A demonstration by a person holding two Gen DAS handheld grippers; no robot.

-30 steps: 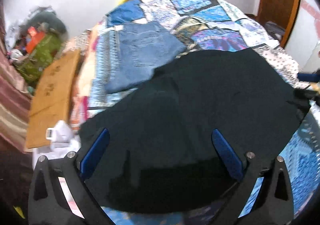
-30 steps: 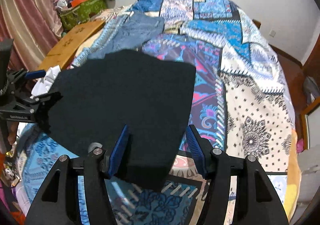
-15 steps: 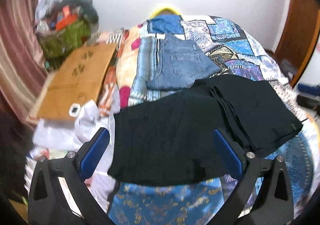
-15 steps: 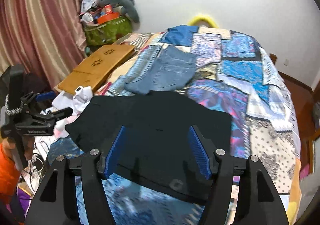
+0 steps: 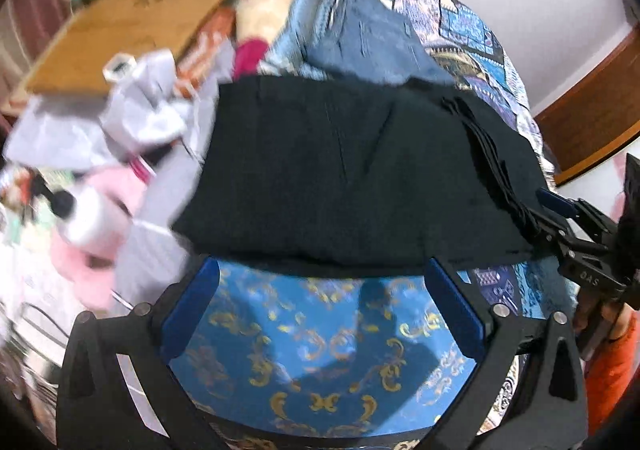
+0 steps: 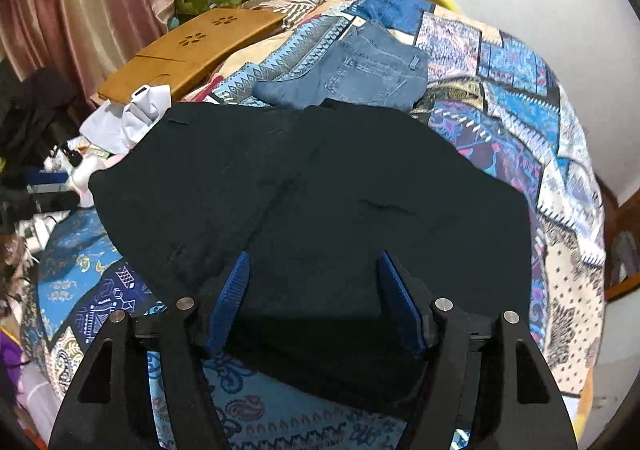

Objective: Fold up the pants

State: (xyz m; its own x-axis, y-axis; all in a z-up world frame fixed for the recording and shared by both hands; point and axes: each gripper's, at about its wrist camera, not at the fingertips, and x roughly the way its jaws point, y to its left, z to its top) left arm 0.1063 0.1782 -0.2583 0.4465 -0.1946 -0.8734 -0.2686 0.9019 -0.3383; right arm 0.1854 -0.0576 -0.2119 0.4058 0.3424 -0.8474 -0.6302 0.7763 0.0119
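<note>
Patchwork bedspread (image 6: 520, 97) carried the folded black pants (image 6: 312, 185) ahead of the left claw (image 5: 320, 282), spread empty, while the right claw (image 6: 312, 282) straddled their hem unclamped, having just widened, seemingly releasing.

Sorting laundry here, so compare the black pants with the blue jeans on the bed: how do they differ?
The black pants are plain black; the blue jeans are faded denim with visible stitching. The black pants lie nearer the cameras and show as the larger shape; the blue jeans lie behind them, their near edge hidden by the black pants. Both are folded on the patchwork bedspread.
</note>
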